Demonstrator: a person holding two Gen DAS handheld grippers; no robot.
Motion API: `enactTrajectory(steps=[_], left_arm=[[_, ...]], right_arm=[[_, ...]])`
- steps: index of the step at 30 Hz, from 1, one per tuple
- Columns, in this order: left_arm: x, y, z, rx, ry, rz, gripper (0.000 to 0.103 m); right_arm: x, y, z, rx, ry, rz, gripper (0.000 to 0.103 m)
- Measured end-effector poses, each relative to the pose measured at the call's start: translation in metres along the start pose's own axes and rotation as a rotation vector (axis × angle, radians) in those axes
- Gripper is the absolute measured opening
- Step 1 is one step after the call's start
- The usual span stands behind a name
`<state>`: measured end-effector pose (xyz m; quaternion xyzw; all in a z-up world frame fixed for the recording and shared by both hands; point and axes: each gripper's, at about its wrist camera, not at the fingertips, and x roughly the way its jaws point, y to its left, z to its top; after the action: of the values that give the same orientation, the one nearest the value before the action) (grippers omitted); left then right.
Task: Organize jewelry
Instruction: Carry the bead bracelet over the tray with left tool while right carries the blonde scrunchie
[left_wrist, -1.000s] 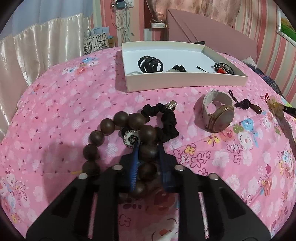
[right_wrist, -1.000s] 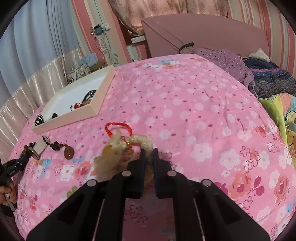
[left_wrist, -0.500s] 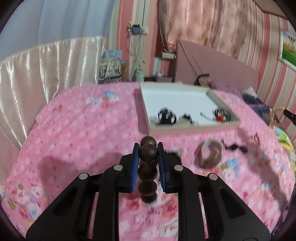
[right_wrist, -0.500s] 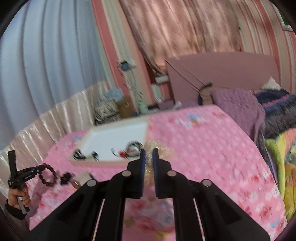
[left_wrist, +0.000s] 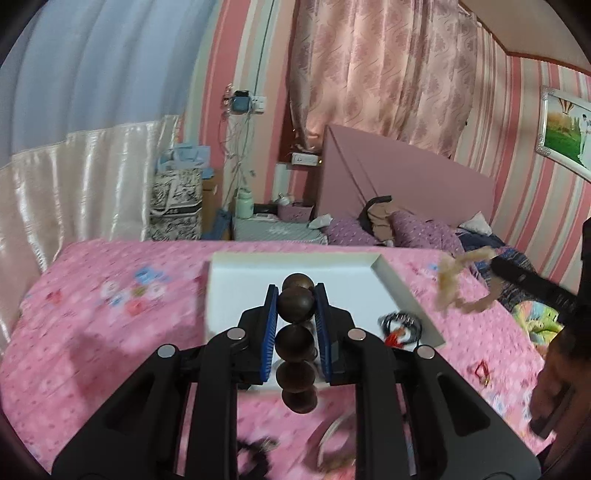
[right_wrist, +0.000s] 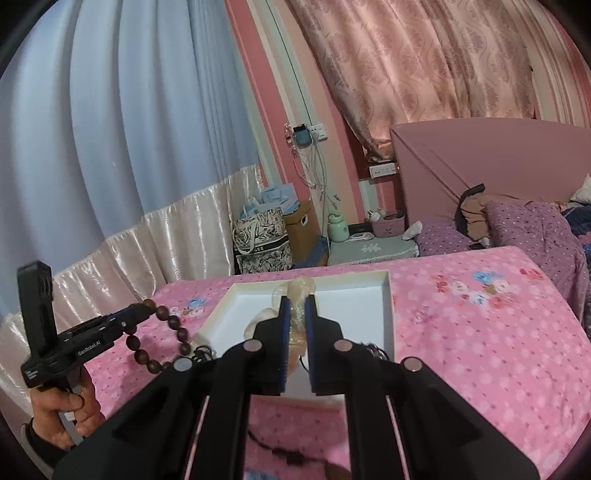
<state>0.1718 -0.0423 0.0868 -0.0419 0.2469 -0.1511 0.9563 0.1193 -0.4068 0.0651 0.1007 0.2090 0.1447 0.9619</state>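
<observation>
My left gripper (left_wrist: 295, 299) is shut on a bracelet of big dark wooden beads (left_wrist: 295, 339), which hangs below its blue pads in front of the white tray (left_wrist: 391, 288). Seen from the right wrist, that bracelet (right_wrist: 155, 332) dangles as a loop left of the tray (right_wrist: 386, 314). My right gripper (right_wrist: 297, 306) is shut on a pale cream beaded bracelet (right_wrist: 299, 291), held up before the tray. From the left wrist, the cream bracelet (left_wrist: 454, 280) swings at the right beside the tray.
The tray holds a black and red jewelry piece (left_wrist: 400, 325). A small red item (left_wrist: 482, 371) lies on the pink floral bedspread (left_wrist: 110, 332). A person's hand (right_wrist: 70, 406) grips the left tool. Pillows and a headboard lie beyond.
Both grippers have lifted off the bedspread with their bracelets and moved toward the white tray. The bead bracelet now hangs free instead of lying on the bed.
</observation>
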Motion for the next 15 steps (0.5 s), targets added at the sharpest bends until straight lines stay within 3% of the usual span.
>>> enactTrajectory(steps=[6, 15], left_arm=[[0.043, -0.019, -0.002, 0.015, 0.009, -0.028, 0.018], [0.082, -0.013, -0.021, 0.013, 0.066, -0.053, 0.018]], right_arm=[[0.032, -0.007, -0.013, -0.007, 0.014, -0.016, 0.007], [0.061, -0.026, -0.038, 0.015, 0.088, -0.027, 0.007]])
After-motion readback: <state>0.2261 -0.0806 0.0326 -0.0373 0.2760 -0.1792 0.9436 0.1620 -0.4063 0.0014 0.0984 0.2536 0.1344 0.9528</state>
